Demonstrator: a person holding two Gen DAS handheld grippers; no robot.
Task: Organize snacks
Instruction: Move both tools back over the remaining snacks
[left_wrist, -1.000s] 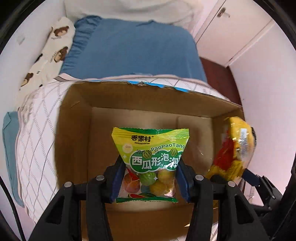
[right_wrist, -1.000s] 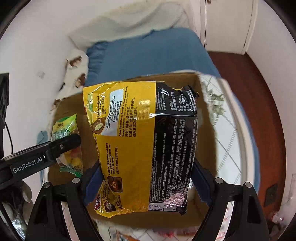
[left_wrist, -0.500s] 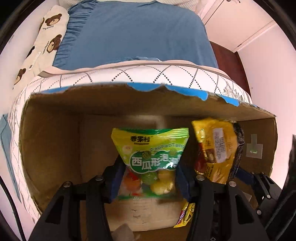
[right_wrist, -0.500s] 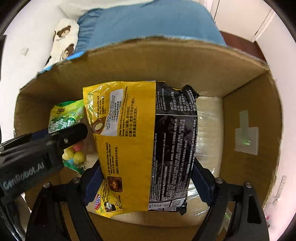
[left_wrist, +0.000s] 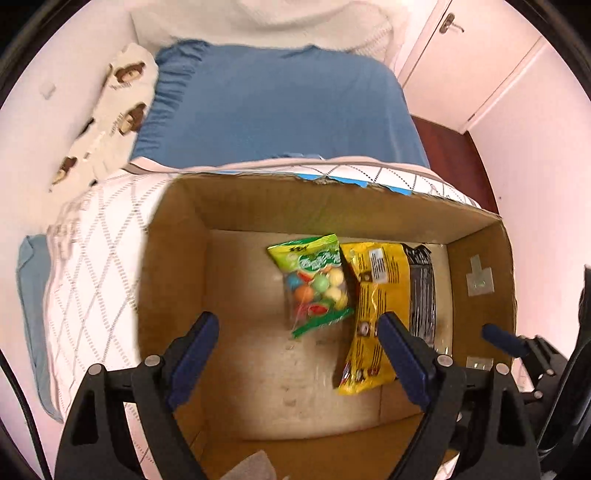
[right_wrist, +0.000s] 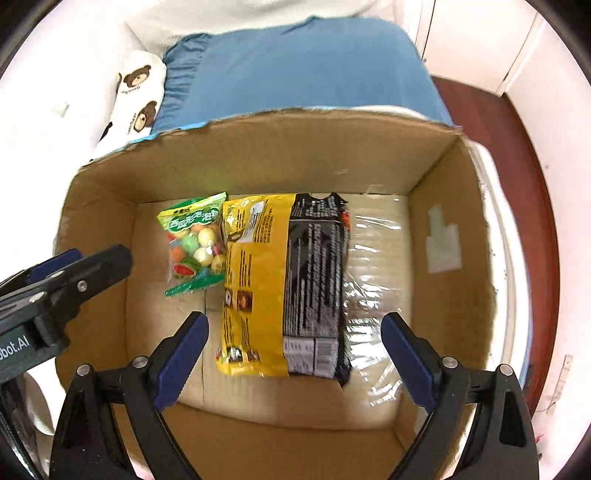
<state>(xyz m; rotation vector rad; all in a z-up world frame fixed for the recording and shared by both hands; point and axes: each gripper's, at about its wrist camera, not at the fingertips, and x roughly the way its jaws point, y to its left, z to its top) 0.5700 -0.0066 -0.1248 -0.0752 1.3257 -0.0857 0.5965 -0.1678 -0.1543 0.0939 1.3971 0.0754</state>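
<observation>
A green bag of coloured gumballs (left_wrist: 314, 280) (right_wrist: 194, 240) lies flat on the floor of an open cardboard box (left_wrist: 173, 258) (right_wrist: 443, 229). Right beside it lies a yellow and black noodle packet (left_wrist: 384, 310) (right_wrist: 280, 284), their edges touching. My left gripper (left_wrist: 299, 332) hangs above the box floor, its jaws opening, with nothing between them. My right gripper (right_wrist: 293, 328) hovers over the near end of the noodle packet, its jaws also opening wide, their pads clear of the packet. The left gripper's fingers (right_wrist: 74, 266) show at the left of the right wrist view.
The box sits on a white quilted cover (left_wrist: 96, 266) on a bed with a blue sheet (left_wrist: 280, 110). A bear-print pillow (left_wrist: 114, 118) lies at the far left. Clear plastic film (right_wrist: 373, 280) lines the right part of the box floor. A red-brown floor (right_wrist: 517, 155) runs at right.
Both grippers have opened and let go of their packets. The gumball bag and the noodle packet now lie side by side on the box floor. Both grippers dipped into the box and drew back.
</observation>
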